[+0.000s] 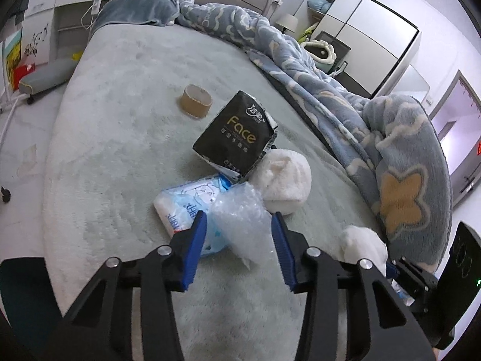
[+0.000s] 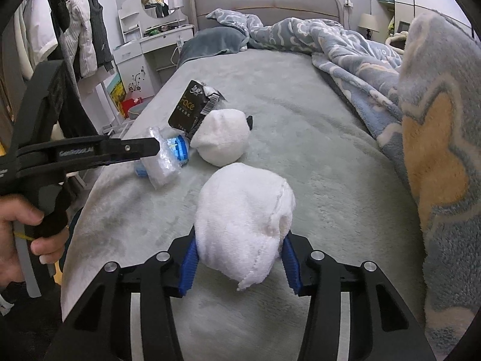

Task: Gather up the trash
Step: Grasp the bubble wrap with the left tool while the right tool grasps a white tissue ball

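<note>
On a pale green plush bed [image 2: 315, 156] — right gripper [image 2: 240, 258] pinching a white rolled fleece bundle [image 2: 243, 219]; left gripper [image 1: 239, 231] fingers [image 1: 197, 234] spread beside a clear crinkled plastic bag [image 1: 240, 225] — not touching.

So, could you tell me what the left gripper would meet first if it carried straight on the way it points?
Probably the crumpled clear plastic bag, already between the left gripper fingers.

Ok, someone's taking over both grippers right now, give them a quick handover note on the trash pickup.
Left gripper: jaws around the bubble wrap, not clearly clamped.
Right gripper: shut on a white cloth wad.
On the bed: black Face pack, blue tissue pack, second white wad, tape roll.
Done: nothing visibly binned.
Left: everything above.
</note>
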A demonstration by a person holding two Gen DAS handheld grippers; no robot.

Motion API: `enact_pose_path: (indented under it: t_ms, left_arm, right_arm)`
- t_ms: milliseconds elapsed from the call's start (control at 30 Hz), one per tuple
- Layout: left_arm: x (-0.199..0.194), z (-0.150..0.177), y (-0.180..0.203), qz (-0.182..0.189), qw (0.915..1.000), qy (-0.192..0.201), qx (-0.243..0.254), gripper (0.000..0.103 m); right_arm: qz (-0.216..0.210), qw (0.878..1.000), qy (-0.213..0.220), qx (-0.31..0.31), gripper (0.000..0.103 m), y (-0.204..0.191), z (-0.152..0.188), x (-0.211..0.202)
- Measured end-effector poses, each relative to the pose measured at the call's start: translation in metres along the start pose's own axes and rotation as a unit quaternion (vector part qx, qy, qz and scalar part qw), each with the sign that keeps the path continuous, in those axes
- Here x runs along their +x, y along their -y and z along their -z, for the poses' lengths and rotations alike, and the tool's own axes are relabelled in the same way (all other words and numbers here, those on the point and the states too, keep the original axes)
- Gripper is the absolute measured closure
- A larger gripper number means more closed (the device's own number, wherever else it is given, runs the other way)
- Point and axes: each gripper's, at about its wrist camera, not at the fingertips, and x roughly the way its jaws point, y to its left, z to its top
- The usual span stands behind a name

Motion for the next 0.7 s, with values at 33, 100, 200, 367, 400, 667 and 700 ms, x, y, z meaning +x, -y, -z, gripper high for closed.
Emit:
enact_pose_path:
  t_ms: [33, 100, 200, 367, 400, 667, 700]
  left_arm:
    - [0.001, 0.000, 0.000, 0.001, 1.0000, -0.001, -0.003, 0.059]
    - [0.004, -0.001, 0.001, -0.004, 1.0000, -0.003, -0.001, 0.063]
    - [0.004, 0.001, 0.006, -0.010, 0.9998, -0.002, 0.015, 0.066]
    - [0.000, 0.005, 0.013, -0.021, 0.9987, 0.005, 0.047, 0.067]
    - [-0.003, 0.006, 0.013, -0.022, 0.9985, 0.006, 0.049, 0.067]
    - [-0.029, 0.004, 0.006, -0.021, 0.9978, 0.034, 0.053, 0.067]
    - [-0.034, 0.004, 0.005, -0.023, 0.9973, 0.039, 0.058, 0.067]
  right_arm:
    - [-0.001, 1.000, 0.000, 0.000, 0.054, 0.001, 0.000, 0.000]
    - [-0.001, 1.000, -0.001, 0.001, 0.054, 0.002, 0.000, 0.000]
    - [-0.008, 1.000, 0.000, 0.007, 0.054, 0.003, 0.000, 0.000]
    - [-0.013, 1.000, 0.001, 0.012, 0.054, 0.003, -0.001, 0.000]
    - [-0.013, 1.000, 0.002, 0.013, 0.054, 0.002, -0.002, 0.000]
    - [-0.020, 0.999, -0.001, 0.040, 0.054, -0.001, 0.001, -0.001]
    - [-0.020, 0.999, 0.000, 0.045, 0.054, -0.002, 0.001, -0.003]
